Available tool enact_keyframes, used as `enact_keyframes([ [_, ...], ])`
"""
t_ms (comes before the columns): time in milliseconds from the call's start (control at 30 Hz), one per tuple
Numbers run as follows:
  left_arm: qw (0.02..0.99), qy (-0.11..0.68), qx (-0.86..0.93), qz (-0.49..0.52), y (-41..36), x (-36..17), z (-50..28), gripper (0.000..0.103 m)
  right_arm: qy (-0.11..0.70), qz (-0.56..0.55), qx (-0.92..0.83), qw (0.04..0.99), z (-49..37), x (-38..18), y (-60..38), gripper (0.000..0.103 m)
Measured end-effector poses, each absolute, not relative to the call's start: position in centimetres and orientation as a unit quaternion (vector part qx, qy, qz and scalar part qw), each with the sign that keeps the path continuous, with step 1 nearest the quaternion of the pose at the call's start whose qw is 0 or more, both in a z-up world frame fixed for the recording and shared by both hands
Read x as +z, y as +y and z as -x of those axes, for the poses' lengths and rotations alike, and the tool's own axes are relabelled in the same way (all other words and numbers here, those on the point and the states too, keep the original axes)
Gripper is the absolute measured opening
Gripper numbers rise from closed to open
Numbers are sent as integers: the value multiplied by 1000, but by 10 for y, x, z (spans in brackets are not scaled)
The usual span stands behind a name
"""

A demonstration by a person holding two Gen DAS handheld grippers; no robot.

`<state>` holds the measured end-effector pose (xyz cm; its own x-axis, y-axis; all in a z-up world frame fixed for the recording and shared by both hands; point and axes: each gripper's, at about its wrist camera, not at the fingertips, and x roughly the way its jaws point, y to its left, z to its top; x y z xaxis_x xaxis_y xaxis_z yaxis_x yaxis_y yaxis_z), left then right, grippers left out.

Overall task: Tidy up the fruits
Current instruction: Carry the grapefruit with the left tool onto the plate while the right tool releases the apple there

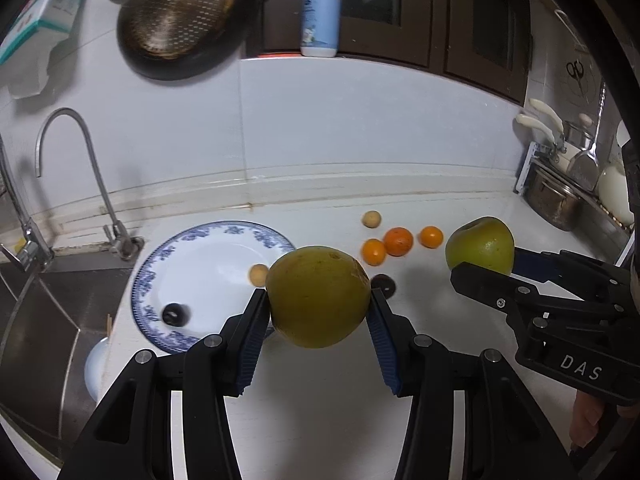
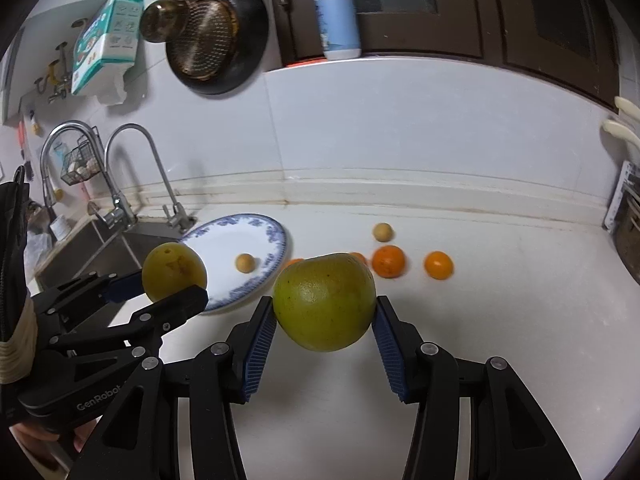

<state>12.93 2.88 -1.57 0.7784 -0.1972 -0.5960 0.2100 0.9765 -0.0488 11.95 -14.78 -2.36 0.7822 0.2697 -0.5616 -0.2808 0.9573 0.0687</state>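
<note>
My left gripper (image 1: 318,296) is shut on a yellow-green round fruit (image 1: 318,298), held above the white counter just right of the blue-rimmed plate (image 1: 224,229). My right gripper (image 2: 325,304) is shut on a greener apple-like fruit (image 2: 324,302), also in the air. Each gripper shows in the other's view: the right gripper (image 1: 486,264) with its apple (image 1: 480,246), the left gripper (image 2: 170,286) with its fruit (image 2: 174,272). On the plate lie a small tan fruit (image 1: 259,275) and a dark fruit (image 1: 175,314). Three oranges (image 1: 398,241), another tan fruit (image 1: 371,219) and a dark fruit (image 1: 383,285) lie on the counter.
A steel sink (image 1: 48,320) with a faucet (image 1: 80,160) borders the plate on the left. A soap bottle (image 1: 321,16) stands on the ledge above the backsplash, and a pan with a strainer (image 1: 176,20) hangs on the wall. A pot and utensils (image 1: 556,200) crowd the right end.
</note>
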Motion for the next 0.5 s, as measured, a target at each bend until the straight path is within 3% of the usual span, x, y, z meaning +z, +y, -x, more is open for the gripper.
enact_keyframes([
  [500,946,312,-90,-15,99,-18,-136,48,303,14,168,938,-133,-29,-78,50],
])
